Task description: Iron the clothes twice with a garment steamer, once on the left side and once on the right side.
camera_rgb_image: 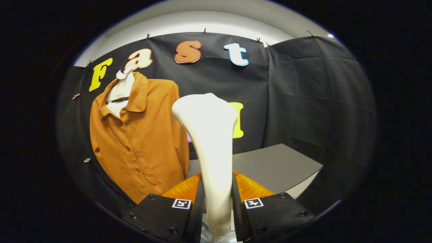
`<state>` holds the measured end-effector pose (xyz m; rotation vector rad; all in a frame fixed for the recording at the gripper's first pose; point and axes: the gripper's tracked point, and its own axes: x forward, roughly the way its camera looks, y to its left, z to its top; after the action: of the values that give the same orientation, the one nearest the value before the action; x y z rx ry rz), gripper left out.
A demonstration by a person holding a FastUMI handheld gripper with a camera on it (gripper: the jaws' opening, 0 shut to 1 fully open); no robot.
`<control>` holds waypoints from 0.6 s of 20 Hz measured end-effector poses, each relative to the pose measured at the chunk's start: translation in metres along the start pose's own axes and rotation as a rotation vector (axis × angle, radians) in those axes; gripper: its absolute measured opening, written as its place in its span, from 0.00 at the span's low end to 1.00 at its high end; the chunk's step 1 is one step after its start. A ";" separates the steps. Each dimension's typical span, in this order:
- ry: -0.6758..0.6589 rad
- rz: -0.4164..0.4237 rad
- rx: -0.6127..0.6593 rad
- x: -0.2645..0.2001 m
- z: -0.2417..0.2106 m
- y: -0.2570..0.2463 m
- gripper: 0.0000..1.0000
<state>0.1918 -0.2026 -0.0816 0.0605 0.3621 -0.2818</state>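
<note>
— Gripper [216, 202] state?
— Closed on the white garment steamer [211, 141], both fingers [197, 202] pressed against its handle, head risen upright above them.
— And the clothes?
— Orange shirt [141, 141] hung on a hanger [119, 91] against the booth's black wall, ahead and left of the steamer, apart from it.
— Elsewhere?
— Grey table [280, 167] beyond the fingers, to the right.
</note>
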 end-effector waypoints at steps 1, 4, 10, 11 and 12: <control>-0.001 0.016 -0.008 -0.004 -0.002 0.016 0.42; -0.005 0.054 -0.025 -0.013 -0.006 0.062 0.42; -0.002 0.052 -0.023 0.002 -0.007 0.113 0.42; 0.004 0.055 -0.021 0.006 -0.008 0.121 0.42; 0.010 0.057 -0.024 0.012 -0.009 0.127 0.42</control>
<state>0.2354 -0.0831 -0.0934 0.0480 0.3732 -0.2211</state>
